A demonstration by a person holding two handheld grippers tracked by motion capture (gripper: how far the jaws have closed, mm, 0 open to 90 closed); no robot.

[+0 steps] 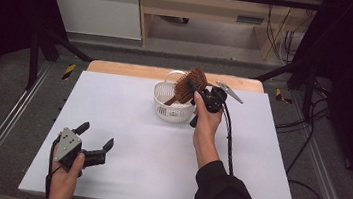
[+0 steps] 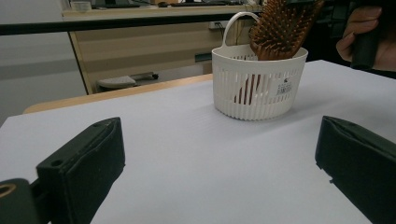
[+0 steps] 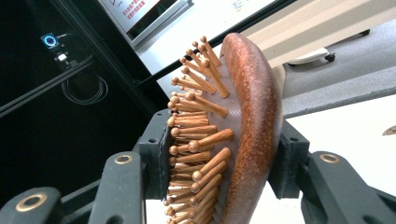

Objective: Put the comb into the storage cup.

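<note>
My right gripper (image 1: 197, 89) clamps the wooden hairbrush (image 1: 186, 86) by its head, handle down inside the white basket (image 1: 171, 110) at the table's far middle. Next I judge: release. My left gripper (image 1: 95, 139) rests open, near left.

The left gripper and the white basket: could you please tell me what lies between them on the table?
Nothing: the high view shows bare white tabletop between the left gripper and the white basket. The left gripper view shows the same.
</note>
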